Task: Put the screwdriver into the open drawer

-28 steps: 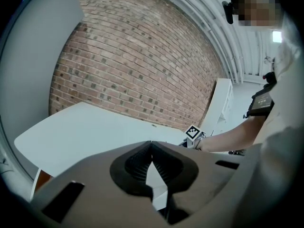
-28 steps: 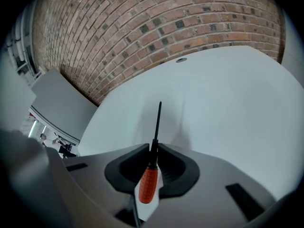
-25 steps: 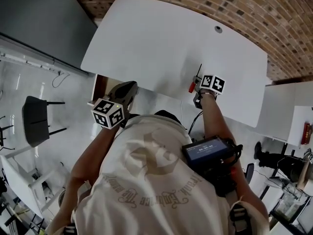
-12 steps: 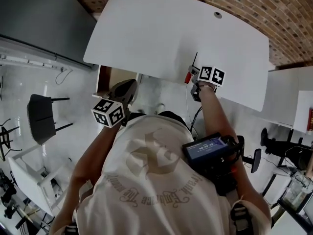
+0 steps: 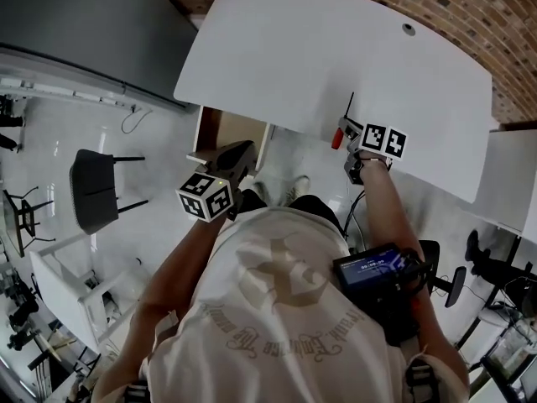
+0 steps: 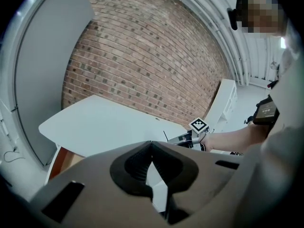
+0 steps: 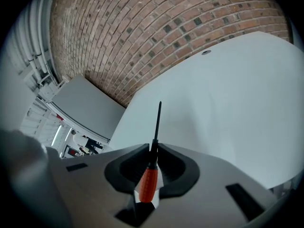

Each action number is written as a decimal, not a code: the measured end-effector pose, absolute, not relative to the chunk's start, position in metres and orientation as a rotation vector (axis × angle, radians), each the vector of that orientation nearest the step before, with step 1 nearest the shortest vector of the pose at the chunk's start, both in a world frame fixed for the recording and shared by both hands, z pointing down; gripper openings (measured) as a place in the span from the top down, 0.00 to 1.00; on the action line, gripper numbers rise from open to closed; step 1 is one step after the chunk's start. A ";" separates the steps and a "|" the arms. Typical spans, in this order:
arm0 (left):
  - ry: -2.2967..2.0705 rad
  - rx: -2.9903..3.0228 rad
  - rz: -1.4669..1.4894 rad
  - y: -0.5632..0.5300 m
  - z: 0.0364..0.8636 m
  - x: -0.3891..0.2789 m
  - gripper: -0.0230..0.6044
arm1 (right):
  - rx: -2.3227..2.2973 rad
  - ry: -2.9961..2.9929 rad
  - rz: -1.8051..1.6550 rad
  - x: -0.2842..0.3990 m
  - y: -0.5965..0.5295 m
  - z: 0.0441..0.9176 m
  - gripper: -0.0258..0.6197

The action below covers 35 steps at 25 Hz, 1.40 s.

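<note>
Just beyond my left gripper (image 5: 237, 159), jaws together, the open drawer (image 5: 228, 133) shows a brown inside; I cannot tell its contents. My right gripper (image 7: 153, 146) is clamped on the screwdriver (image 7: 149, 183), its red handle between the jaws. The shaft points out over the white table (image 7: 228, 108), well right of the drawer.

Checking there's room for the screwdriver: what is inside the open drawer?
The open drawer shows only a bare brown bottom, with nothing lying on it. Its far end is hidden under the white table, and the left claw covers its near edge.
</note>
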<state>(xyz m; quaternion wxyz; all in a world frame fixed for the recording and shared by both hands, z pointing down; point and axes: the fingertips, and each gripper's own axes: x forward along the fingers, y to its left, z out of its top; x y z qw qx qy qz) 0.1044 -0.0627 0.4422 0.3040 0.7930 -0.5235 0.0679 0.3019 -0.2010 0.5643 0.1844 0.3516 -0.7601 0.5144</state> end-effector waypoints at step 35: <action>-1.222 2.155 0.132 -0.009 0.459 -0.099 0.93 | 1.125 -2.168 1.540 0.105 -0.083 0.538 0.86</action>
